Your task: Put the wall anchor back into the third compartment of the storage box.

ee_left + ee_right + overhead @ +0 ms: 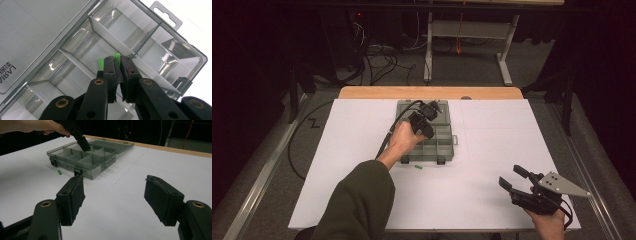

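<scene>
A clear grey compartment box (446, 156) lies open at the middle of the white table, its lid (443, 106) folded back on the far side. My left gripper (427, 131) points down into one of the box's middle compartments (82, 50) and is shut on a small green piece (116, 57), whose end sticks out past the jaws. A second small green piece (418, 166) lies on the table just in front of the box (75, 157), and it is also in the right gripper view (59, 172). My right gripper (510, 175) rests open at the near right of the table, with nothing between its pads (75, 192).
The white table top (492, 135) stretches wide to the right of the box and in front of it. A wooden edge (377, 92) runs along the far side. Cables and a metal stand (504, 65) are on the floor beyond.
</scene>
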The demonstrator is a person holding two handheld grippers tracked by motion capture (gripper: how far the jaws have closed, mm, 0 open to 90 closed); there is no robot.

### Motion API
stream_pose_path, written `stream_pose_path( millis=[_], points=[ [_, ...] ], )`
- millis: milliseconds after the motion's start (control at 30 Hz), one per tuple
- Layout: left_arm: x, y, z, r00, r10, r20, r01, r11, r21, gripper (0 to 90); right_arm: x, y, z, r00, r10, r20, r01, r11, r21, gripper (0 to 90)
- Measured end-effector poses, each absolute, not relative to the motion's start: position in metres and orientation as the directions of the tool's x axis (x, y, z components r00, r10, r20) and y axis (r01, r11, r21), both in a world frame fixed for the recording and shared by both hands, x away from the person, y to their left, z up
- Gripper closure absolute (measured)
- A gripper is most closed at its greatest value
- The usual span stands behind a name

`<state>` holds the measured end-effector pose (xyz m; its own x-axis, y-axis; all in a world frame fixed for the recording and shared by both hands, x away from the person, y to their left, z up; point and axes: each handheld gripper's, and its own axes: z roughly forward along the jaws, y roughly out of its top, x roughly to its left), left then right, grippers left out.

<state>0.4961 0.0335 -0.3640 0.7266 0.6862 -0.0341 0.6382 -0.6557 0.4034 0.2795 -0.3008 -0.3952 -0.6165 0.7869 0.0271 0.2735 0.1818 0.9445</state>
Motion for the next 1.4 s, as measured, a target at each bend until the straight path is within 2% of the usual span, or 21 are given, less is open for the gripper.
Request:
stream_pose_path(
  millis=[200,467,833,1400],
  points=[
    [0.495,0.038,-0.361,0.721,0.691,-0.049,0.644,-0.643,0.414,78.4,0.280,-0.301,-0.396,-0.616,0.787,0.027,0.277,0.184,0.943,34.1],
    [0.477,0.044,-0.350,0.734,0.679,-0.005,0.612,-0.658,0.438,64.4,0.279,-0.300,-0.396,-0.615,0.788,0.024,0.278,0.188,0.942,34.1],
    [0.456,0.053,-0.340,0.759,0.651,-0.018,0.584,-0.668,0.461,50.1,0.280,-0.300,-0.396,-0.613,0.790,0.025,0.279,0.187,0.942,34.1],
    [0.437,0.072,-0.338,0.760,0.650,-0.012,0.569,-0.656,0.497,41.6,0.280,-0.301,-0.396,-0.610,0.792,0.024,0.276,0.184,0.943,34.1]
  ],
)
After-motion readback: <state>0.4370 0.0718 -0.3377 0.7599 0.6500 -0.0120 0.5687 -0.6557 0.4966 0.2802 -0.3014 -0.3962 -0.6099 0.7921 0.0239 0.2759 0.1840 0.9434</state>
